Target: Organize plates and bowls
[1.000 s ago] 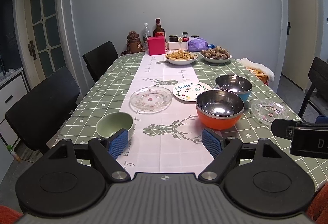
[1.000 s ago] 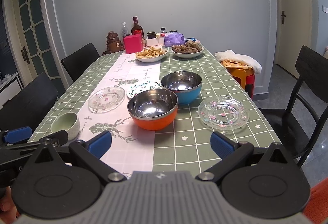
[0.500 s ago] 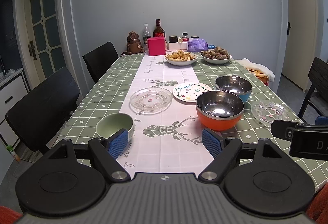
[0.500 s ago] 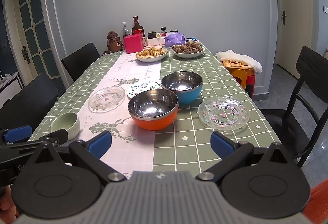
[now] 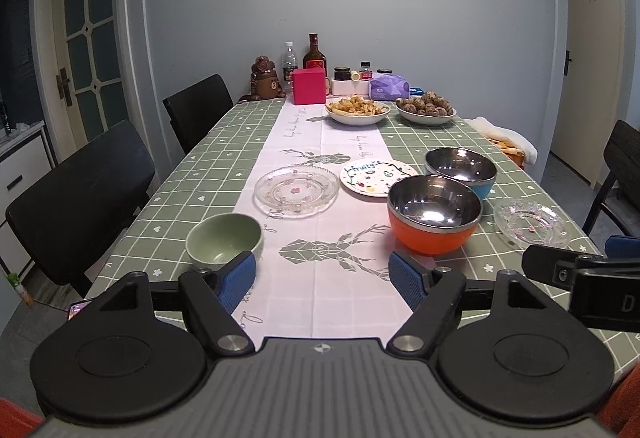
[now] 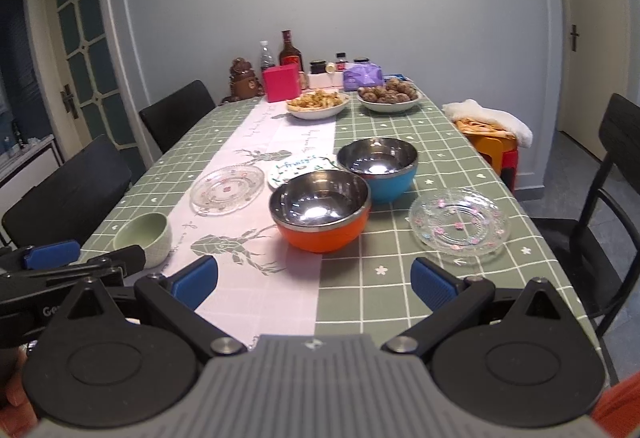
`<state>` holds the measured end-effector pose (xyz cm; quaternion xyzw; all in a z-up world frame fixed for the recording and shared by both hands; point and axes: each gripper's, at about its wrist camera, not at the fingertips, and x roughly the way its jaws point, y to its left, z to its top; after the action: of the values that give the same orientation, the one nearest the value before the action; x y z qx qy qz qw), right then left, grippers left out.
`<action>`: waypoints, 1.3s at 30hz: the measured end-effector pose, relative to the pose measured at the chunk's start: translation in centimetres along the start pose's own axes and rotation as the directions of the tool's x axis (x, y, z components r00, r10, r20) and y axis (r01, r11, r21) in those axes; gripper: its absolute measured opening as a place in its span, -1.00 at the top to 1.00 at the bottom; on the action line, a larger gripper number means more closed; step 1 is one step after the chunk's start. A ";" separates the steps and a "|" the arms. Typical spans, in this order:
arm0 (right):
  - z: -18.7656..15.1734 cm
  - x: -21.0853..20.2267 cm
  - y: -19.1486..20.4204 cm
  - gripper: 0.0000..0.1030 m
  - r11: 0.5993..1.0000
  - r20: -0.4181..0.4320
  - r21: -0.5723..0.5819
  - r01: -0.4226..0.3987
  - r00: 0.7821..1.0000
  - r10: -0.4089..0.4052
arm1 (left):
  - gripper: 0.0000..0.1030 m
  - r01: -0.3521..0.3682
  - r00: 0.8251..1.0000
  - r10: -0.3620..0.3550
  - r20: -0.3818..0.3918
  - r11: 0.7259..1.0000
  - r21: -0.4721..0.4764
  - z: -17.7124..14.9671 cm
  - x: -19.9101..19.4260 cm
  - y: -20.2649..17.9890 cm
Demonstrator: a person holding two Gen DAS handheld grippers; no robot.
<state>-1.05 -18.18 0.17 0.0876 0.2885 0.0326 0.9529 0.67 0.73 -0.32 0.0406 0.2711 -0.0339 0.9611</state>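
On the green checked table (image 5: 200, 165) stand a small green bowl (image 5: 224, 240), an orange steel-lined bowl (image 5: 434, 215) and a blue steel-lined bowl (image 5: 460, 169). Beside them lie a glass plate (image 5: 296, 191), a white printed plate (image 5: 374, 177) and a second glass plate (image 5: 530, 222). My left gripper (image 5: 322, 274) hovers over the near runner, its jaws closing slightly with nothing between them; the green bowl is just past its left finger. My right gripper (image 6: 316, 276) is open and empty, short of the orange bowl (image 6: 320, 213) and the right glass plate (image 6: 460, 224).
Two white dishes of food (image 5: 356, 109) and bottles, jars and a pink box (image 5: 309, 85) crowd the far end. Black chairs (image 5: 80, 189) line the left side, another chair (image 6: 608, 173) stands on the right. A stool with a cloth (image 6: 490, 125) is beside the table.
The left gripper's jaws have narrowed a little. Bowls and plates lie where they were, and both hands have barely moved.
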 end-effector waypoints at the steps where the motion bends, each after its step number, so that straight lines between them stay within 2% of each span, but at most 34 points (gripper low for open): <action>1: 0.0 0.2 0.0 -0.95 1.000 0.005 -0.001 -0.002 1.000 0.002 | -0.66 -0.004 1.000 0.004 0.007 1.000 -0.002 -0.1 0.1 0.2; 3: 0.0 0.6 0.1 -0.95 1.000 0.015 -0.007 0.001 1.000 -0.001 | -0.63 -0.002 1.000 0.002 0.013 1.000 -0.015 -0.1 0.4 0.5; 8: 0.9 2.4 -0.3 -0.95 1.000 0.001 -0.020 -0.023 1.000 0.023 | -0.28 0.068 0.998 -0.067 0.009 0.998 -0.019 0.5 1.6 0.6; 11: 2.1 3.6 -0.5 -0.95 0.998 -0.011 -0.058 -0.030 1.000 0.029 | -0.19 0.102 0.995 -0.101 0.018 0.995 -0.007 1.4 2.5 0.0; 16: 5.3 6.3 -1.0 -0.95 0.992 -0.053 -0.117 -0.040 0.998 0.034 | -0.10 0.203 0.979 -0.203 -0.003 0.979 -0.029 3.7 4.4 -0.6; 21: 8.1 9.7 -2.2 -0.95 0.987 -0.068 -0.159 0.003 0.998 -0.014 | -0.10 0.247 0.968 -0.249 -0.034 0.968 -0.053 6.1 7.8 -1.1; 23: 8.9 11.4 -3.1 -0.95 0.993 -0.102 -0.118 -0.011 0.995 -0.002 | -0.10 0.254 0.964 -0.259 -0.063 0.964 -0.084 6.6 9.6 -1.2; 27: 9.3 15.2 -5.1 -0.94 1.000 -0.166 -0.029 -0.006 0.986 0.001 | -0.11 0.228 0.968 -0.238 -0.076 0.966 -0.123 6.6 12.8 -1.3; 29: 9.1 17.1 -6.1 -0.93 1.000 -0.202 0.029 0.008 0.979 -0.002 | -0.12 0.235 0.962 -0.255 -0.102 0.956 -0.173 6.5 14.6 -1.2; 33: 8.6 20.1 -7.5 -0.76 0.992 -0.280 0.125 0.019 0.960 0.017 | -0.12 0.235 0.952 -0.271 -0.144 0.945 -0.227 5.9 18.0 -1.1; 35: 8.3 21.1 -7.9 -0.75 0.988 -0.304 0.154 0.026 0.952 0.022 | -0.12 0.232 0.947 -0.284 -0.149 0.928 -0.291 5.6 19.2 -0.6; 37: 8.1 21.8 -8.0 -0.65 0.986 -0.317 0.163 0.034 0.948 0.020 | -0.13 0.243 0.939 -0.311 -0.149 0.904 -0.352 5.3 20.1 -0.1; 39: 7.8 22.4 -8.1 -0.54 0.983 -0.335 0.181 0.022 0.941 0.040 | -0.13 0.247 0.934 -0.322 -0.159 0.898 -0.364 5.4 20.6 -0.3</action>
<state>22.03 -24.74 -7.15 0.1690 0.4486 0.0249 0.8772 20.98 -0.93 -6.57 -0.1620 0.3780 -0.1230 0.9032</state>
